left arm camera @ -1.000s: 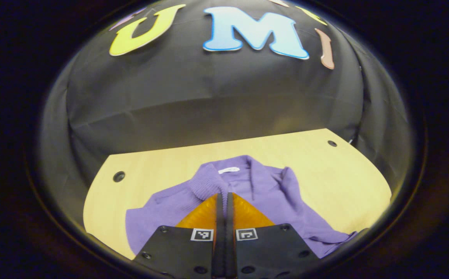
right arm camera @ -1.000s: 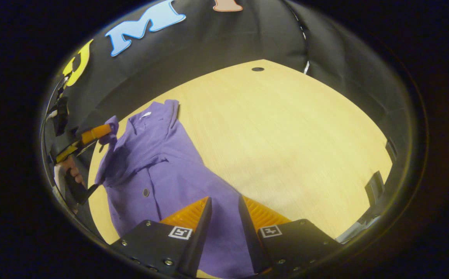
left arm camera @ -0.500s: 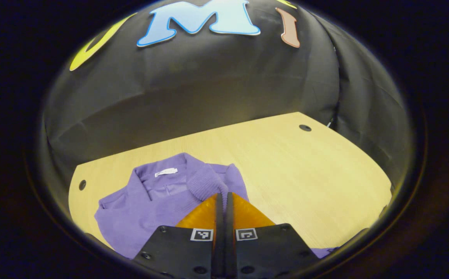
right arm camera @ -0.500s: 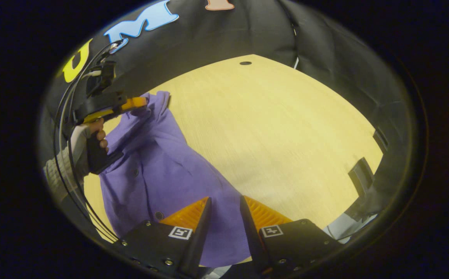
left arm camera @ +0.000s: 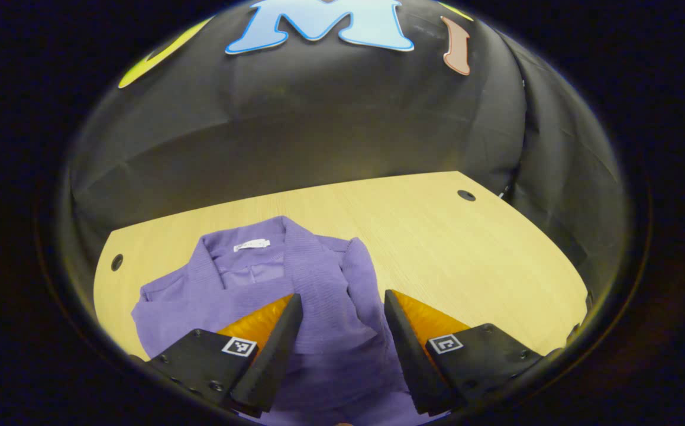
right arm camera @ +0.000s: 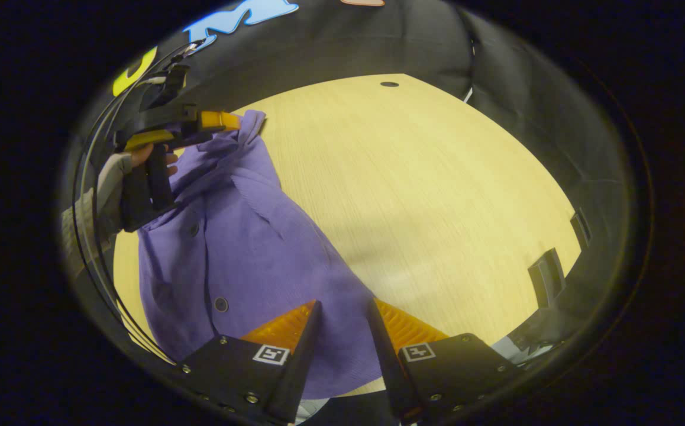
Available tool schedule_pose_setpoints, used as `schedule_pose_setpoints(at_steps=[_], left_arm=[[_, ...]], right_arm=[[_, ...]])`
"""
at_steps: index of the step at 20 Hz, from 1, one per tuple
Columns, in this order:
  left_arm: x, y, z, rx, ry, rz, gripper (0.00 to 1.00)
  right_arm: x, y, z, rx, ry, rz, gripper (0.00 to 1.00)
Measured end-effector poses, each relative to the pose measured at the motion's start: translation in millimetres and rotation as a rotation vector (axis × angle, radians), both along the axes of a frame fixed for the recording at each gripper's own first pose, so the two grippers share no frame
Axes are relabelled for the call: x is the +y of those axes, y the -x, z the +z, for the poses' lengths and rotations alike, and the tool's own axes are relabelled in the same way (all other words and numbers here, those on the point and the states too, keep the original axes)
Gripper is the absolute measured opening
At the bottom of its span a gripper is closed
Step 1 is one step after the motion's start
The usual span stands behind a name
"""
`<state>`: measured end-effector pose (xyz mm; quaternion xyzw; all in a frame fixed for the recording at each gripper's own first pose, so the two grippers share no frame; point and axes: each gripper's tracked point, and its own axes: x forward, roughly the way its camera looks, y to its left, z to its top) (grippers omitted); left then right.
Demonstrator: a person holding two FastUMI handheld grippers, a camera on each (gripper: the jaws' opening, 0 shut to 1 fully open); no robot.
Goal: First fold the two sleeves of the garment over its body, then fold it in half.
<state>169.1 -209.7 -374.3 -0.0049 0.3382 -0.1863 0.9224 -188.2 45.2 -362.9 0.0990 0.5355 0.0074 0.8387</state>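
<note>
Here the purple garment (left arm camera: 295, 296) lay flat on the desk (left arm camera: 467, 248), one sleeve (left arm camera: 325, 284) draped over its body. Left tongs (left arm camera: 341, 331) stood apart above that sleeve, presumably to let it settle. Right tongs (right arm camera: 342, 331) hovered parted, empty, over the hem.

My left gripper (left arm camera: 342, 302) hangs with its jaws spread wide, gripping nothing. My right gripper (right arm camera: 342, 310) points forward, fingers parted by a narrow gap. In the right gripper view, my left hand (right arm camera: 141, 163) wraps the left gripper's handle.
</note>
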Motion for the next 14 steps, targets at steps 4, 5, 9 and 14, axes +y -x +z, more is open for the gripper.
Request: schedule_pose_setpoints(at_steps=[4,5,9,14], left_arm=[[67,21,32,-0.031,0.009,0.096,0.90],[79,25,34,-0.035,0.002,0.114,0.90],[135,52,37,-0.021,-0.011,0.203,0.90],[177,98,39,-0.002,-0.029,0.270,0.89]], right_arm=[[5,7,-18,0.040,0.041,0.098,0.54],[5,8,-19,0.046,0.049,0.116,0.53],[5,11,-21,0.053,0.077,0.190,0.55],[4,14,-23,0.061,0.093,0.219,0.57]])
